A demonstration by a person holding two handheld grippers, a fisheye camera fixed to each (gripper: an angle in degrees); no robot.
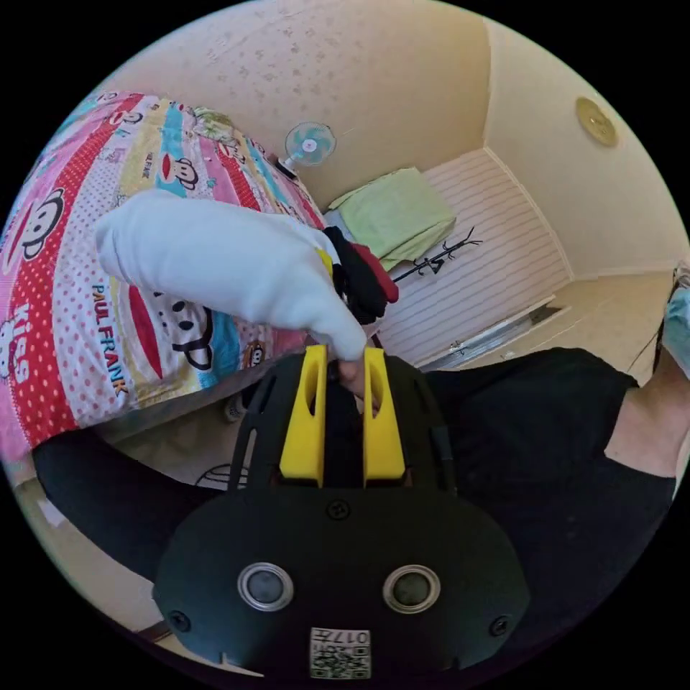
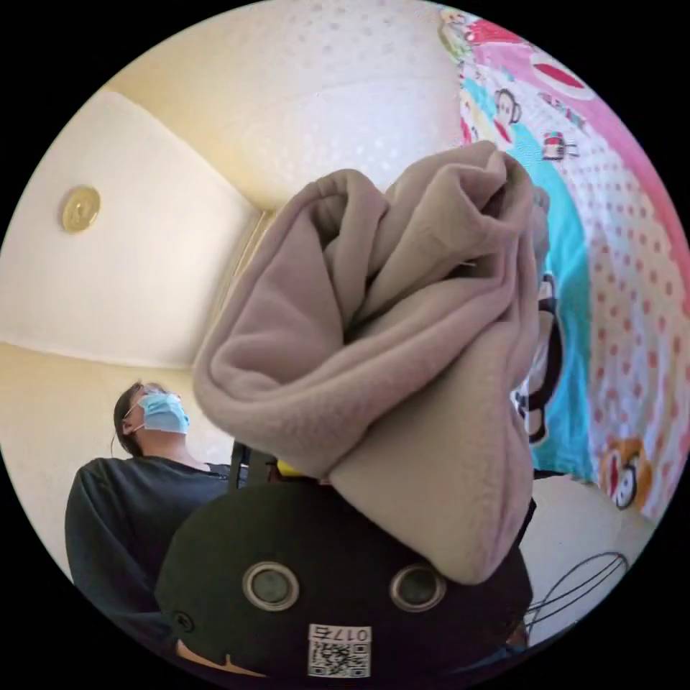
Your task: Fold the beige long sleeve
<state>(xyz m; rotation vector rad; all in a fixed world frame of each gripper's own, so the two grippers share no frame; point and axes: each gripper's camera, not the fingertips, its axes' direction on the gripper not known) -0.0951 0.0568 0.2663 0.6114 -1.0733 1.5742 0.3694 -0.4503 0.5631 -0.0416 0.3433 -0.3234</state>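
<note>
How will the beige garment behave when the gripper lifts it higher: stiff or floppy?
Probably floppy: the beige garment bunches in soft, rounded folds over the right gripper and droops past its body. It looks like thick fleece, so likely light but bulky. Its fuzzy surface should grip rather than slide, though loose folds may slip out, since the jaws are hidden under it.

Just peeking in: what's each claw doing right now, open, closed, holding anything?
Left claw: closed on the tip of a white cloth.
Right claw: hidden under the bunched beige long sleeve; cannot tell.
</note>
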